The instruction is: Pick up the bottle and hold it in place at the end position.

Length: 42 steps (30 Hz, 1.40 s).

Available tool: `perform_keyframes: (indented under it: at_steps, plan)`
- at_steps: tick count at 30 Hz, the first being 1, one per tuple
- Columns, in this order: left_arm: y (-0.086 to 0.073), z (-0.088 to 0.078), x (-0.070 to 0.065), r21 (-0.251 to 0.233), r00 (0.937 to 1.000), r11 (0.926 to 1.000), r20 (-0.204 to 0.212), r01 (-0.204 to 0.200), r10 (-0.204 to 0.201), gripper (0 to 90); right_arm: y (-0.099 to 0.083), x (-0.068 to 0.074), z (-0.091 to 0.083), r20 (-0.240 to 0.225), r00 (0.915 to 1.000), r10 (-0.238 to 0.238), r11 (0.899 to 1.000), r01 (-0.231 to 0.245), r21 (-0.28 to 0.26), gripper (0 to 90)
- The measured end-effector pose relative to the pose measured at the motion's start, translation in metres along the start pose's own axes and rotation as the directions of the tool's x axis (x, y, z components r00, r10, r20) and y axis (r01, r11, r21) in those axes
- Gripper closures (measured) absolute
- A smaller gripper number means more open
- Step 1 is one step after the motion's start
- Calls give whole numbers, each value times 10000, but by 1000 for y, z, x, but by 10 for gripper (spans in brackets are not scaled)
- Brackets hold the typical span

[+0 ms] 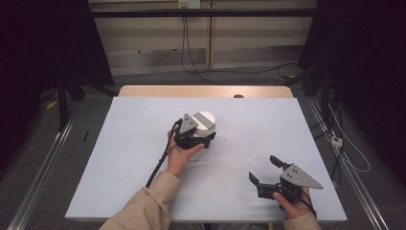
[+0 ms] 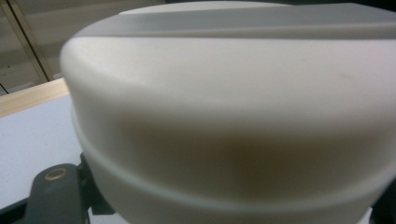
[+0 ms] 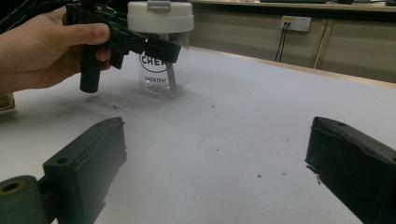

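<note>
Standing upright near the middle of the pale table (image 1: pixel 119 158) is a clear jar (image 3: pixel 161 70) with a white lid (image 1: pixel 207 120), its long axis running straight up and its lid facing the ceiling. In the right gripper view, dark lettering on the glass is reading "CHE…" in large letters inside an oval outline, partly hidden by a black jaw, with the smaller word "CHERISH" below it. A thin rod-like piece is showing inside the jar.

The left gripper (image 1: pixel 203 140) is sitting right against the near side of the jar, at lid and upper-wall height, with the person's left hand (image 1: pixel 179 155) wrapping its handle. Its jaws are clenched about as tight as they go; whether they are actually pinching the jar, I cannot tell. In the left gripper view the white lid is looming very close, above one dark jaw at the lower left.

Well apart, toward the near right corner of the table, the right gripper (image 1: pixel 263 169) is resting in the right hand (image 1: pixel 294 206), its two black jaws spread wide with nothing between them, pointing across the table toward the jar.
</note>
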<state>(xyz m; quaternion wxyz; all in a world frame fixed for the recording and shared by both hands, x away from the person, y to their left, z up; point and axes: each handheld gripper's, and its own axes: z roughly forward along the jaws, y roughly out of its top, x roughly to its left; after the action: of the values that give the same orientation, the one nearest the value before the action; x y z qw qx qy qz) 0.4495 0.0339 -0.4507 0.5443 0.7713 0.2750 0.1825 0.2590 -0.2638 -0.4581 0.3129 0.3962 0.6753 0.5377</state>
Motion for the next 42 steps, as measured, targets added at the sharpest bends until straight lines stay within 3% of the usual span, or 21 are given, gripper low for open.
perform_keyframes:
  at_steps: [22,31,42]
  plan:
    - [-5,6,-4,87,9992,9992,-65,-399,400,186,0,2,3,-155,9997,-167,9997,170,183,45]
    - [-6,6,-4,34,9994,9994,10,-354,354,185,5,-1,4,-58,10000,-66,9999,67,92,44]
    - [-7,5,-2,60,9997,9997,68,-253,253,185,12,-4,14,-120,9998,148,9992,-144,379,38]
